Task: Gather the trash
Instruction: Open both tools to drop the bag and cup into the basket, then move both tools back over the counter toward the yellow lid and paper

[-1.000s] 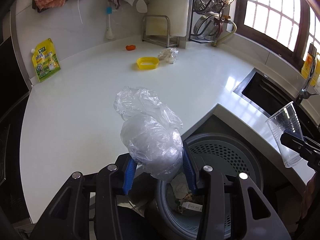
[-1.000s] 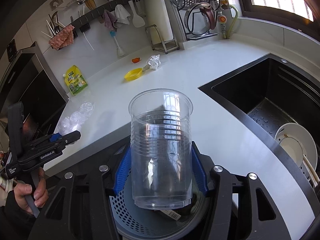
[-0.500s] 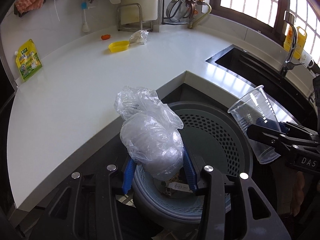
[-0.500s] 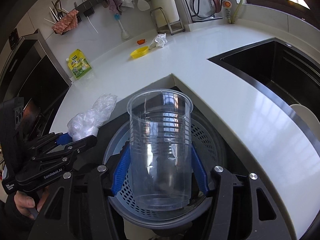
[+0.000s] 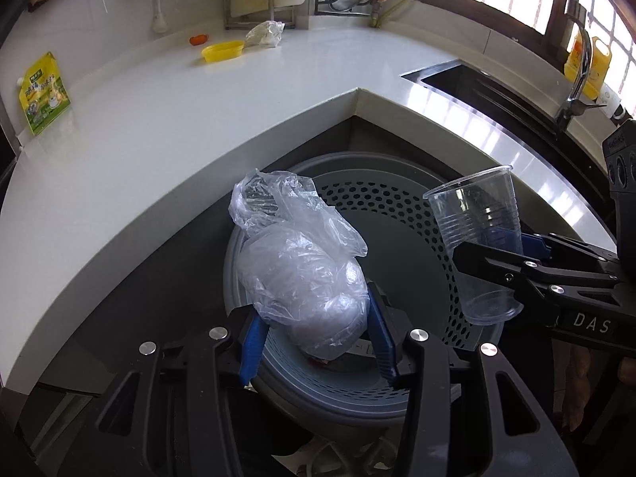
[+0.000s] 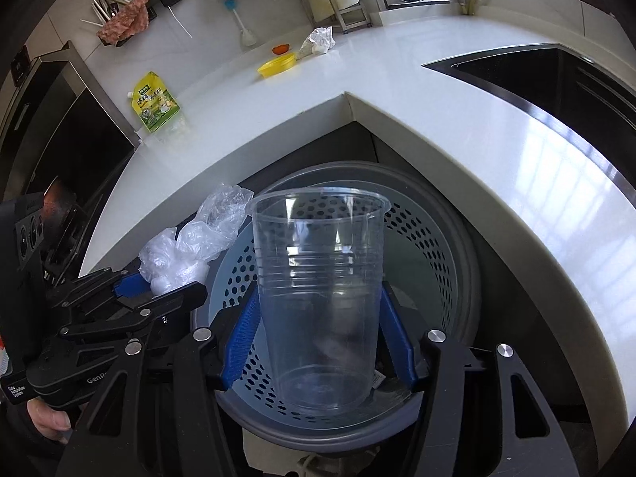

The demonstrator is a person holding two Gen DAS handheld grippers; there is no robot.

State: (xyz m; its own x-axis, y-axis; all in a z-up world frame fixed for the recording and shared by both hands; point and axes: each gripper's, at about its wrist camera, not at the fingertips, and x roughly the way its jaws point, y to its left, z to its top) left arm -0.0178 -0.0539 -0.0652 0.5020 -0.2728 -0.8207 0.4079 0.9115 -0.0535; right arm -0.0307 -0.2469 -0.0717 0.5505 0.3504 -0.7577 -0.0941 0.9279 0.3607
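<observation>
My left gripper (image 5: pixel 316 302) holds a crumpled clear plastic bag (image 5: pixel 302 274) between its blue pads, and its jaws are opening. The bag hangs over the left rim of a round grey bin with a perforated inner basket (image 5: pixel 397 206), tucked under the counter's corner. My right gripper (image 6: pixel 318 294) is shut on an upright clear plastic cup (image 6: pixel 318 246) above the bin's middle. Each wrist view shows the other tool: the cup (image 5: pixel 481 238) at the right, the bag (image 6: pixel 206 230) and left gripper (image 6: pixel 163 282) at the left. Some scraps lie in the bin's bottom.
The white L-shaped countertop (image 5: pixel 159 119) wraps around the bin. At its back lie a yellow dish (image 5: pixel 222 51), a small orange item (image 5: pixel 198 39) and a crumpled bag (image 5: pixel 266 33). A yellow-green pouch (image 5: pixel 41 93) leans at the left. A dark sink (image 5: pixel 497 91) with faucet (image 5: pixel 576 79) is right.
Both grippers have sunk from countertop height toward the bin, carrying the bag and the cup. The bin's opening now fills the lower half of both views.
</observation>
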